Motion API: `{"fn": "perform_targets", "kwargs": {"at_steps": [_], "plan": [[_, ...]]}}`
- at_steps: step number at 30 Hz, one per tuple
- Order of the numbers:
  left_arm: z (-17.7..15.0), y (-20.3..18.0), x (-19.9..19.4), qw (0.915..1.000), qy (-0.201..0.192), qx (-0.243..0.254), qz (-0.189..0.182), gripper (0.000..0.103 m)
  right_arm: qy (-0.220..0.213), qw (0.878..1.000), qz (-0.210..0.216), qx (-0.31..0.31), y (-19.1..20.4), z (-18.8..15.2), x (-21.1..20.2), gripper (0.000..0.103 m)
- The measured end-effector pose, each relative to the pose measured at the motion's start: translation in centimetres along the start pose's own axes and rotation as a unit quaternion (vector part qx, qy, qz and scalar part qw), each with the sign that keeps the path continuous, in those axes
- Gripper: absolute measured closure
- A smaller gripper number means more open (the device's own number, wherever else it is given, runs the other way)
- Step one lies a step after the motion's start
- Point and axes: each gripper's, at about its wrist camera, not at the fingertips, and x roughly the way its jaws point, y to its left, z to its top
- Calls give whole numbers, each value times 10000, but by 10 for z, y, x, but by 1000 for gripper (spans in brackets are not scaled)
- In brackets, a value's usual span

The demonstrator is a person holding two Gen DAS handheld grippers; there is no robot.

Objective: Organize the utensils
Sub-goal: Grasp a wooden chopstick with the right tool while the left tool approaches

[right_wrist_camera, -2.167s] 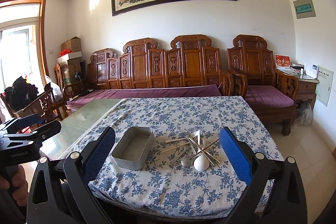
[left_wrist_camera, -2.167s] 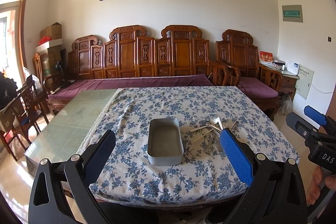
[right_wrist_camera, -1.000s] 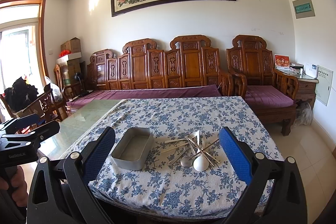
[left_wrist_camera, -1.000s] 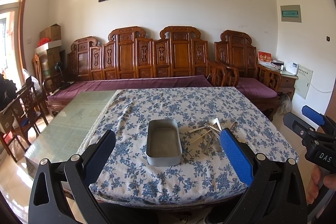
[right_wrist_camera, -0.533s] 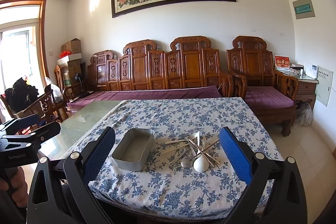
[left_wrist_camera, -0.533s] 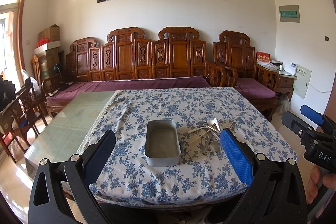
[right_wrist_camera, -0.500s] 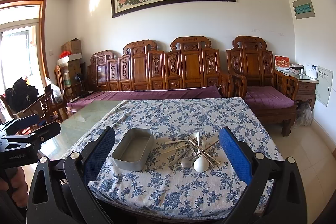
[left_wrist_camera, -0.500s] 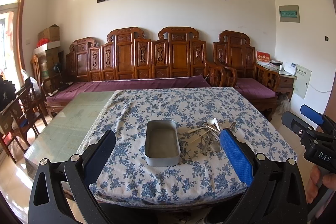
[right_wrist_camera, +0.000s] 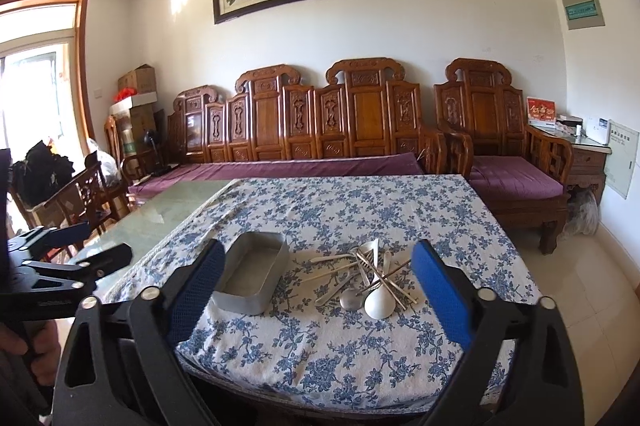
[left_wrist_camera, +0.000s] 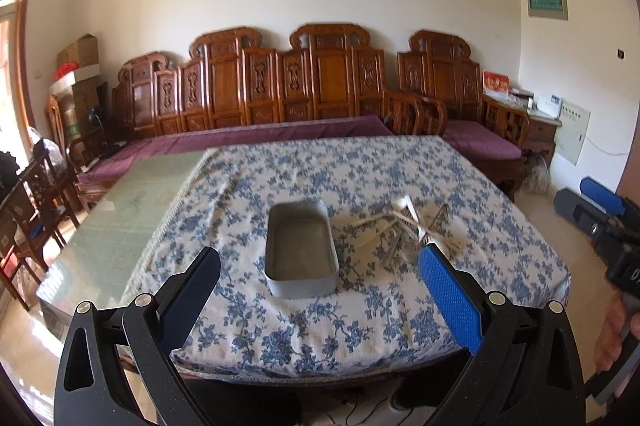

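An empty grey metal tin stands on a blue-flowered tablecloth. To its right lies a crossed pile of utensils: metal spoons, chopsticks and a white spoon. My left gripper is open and empty, held over the table's near edge in front of the tin. My right gripper is open and empty, held before the near edge, with tin and pile between its fingers. Each gripper shows at the edge of the other's view.
The cloth covers the right part of a green glass-topped table. Carved wooden sofas with purple cushions stand behind it. Wooden chairs stand to the left. A side cabinet is at the far right.
Both grippers have tilted down and come closer to the table. The tin and the utensil pile look larger and have not moved on the cloth. Both stay open.
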Motion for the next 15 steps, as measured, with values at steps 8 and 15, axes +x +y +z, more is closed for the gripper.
{"fn": "perform_targets", "kwargs": {"at_steps": [8, 15], "plan": [[-11, -1, 47, 9987, 438, 194, -188, 7, 269, 9996, 45, -64, -16, -12, 36, 19], [-10, -5, 80, 9966, 613, 378, -412, 7, 637, 9978, 199, -54, -35, -25, 82, 40]]}}
